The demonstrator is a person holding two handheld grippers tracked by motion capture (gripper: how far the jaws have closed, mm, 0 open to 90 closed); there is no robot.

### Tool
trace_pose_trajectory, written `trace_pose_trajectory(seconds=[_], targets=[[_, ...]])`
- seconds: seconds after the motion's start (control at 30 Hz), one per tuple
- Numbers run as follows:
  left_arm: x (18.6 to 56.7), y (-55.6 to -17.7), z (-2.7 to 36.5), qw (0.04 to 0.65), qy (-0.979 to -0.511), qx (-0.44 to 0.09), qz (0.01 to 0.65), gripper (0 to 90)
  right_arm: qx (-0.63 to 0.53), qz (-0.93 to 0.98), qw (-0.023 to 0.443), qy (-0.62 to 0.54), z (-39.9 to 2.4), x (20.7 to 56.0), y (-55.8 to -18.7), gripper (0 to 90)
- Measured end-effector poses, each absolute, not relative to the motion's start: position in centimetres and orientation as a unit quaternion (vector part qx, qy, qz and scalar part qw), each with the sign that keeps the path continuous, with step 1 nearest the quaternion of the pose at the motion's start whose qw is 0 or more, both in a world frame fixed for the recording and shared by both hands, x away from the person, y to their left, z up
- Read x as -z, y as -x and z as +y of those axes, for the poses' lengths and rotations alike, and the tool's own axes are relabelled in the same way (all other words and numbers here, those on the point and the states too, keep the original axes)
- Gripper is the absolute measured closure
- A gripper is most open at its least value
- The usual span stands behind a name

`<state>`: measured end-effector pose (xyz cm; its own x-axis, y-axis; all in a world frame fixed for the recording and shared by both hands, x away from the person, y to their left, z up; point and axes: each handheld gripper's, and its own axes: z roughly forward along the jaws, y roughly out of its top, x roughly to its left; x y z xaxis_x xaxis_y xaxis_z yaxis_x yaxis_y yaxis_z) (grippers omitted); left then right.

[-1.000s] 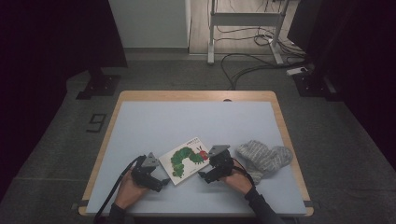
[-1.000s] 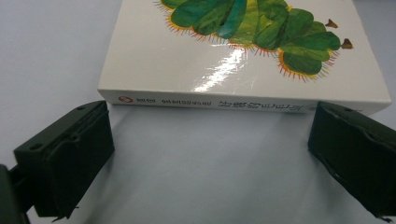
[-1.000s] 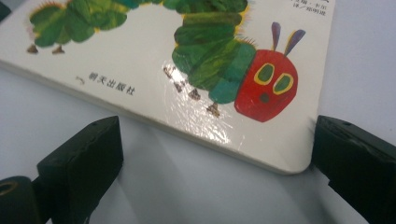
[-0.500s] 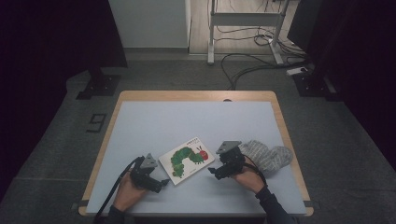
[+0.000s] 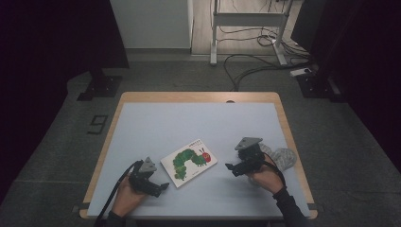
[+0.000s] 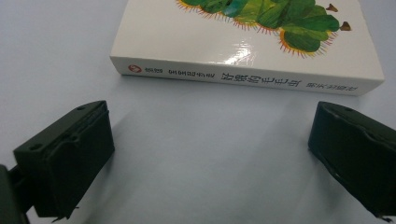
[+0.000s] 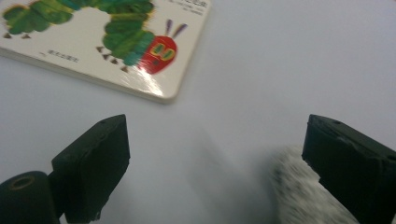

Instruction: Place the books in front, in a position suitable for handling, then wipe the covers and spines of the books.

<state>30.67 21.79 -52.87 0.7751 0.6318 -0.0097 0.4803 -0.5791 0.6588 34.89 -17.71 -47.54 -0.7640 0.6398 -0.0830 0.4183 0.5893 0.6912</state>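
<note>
Now my right gripper (image 5: 232, 168), jaws wide and empty after closing slightly, has left the book (image 5: 189, 161) toward 3 o'clock, beside the grey sock (image 7: 299, 196). Left gripper (image 6: 210, 154) gapes near the book's spine text.

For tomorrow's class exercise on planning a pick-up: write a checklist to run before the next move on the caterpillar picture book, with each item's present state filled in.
1. Book lies flat and closed on the table: ok.
2. Left hand-held gripper open, nothing between its jaws: ok.
3. Book's spine faces the left hand-held gripper, apart from its jaws: ok.
4. Right hand-held gripper open, nothing held: ok.
5. Right hand-held gripper clear of the grey knitted cloth: not ok in the right gripper view, where the cloth lies by one jaw; whether they touch, cannot tell.
6. Table beside the book free of other things: ok.
</note>
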Motion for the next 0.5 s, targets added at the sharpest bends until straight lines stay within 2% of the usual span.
trace_pose_trajectory(seconds=[0.5], targets=[[52.9,-30.7,21.8,0.334,-0.881,-0.114,0.316,0.0,-0.310,0.854,0.193,-0.370,-23.2,47.1,-35.4,3.2]])
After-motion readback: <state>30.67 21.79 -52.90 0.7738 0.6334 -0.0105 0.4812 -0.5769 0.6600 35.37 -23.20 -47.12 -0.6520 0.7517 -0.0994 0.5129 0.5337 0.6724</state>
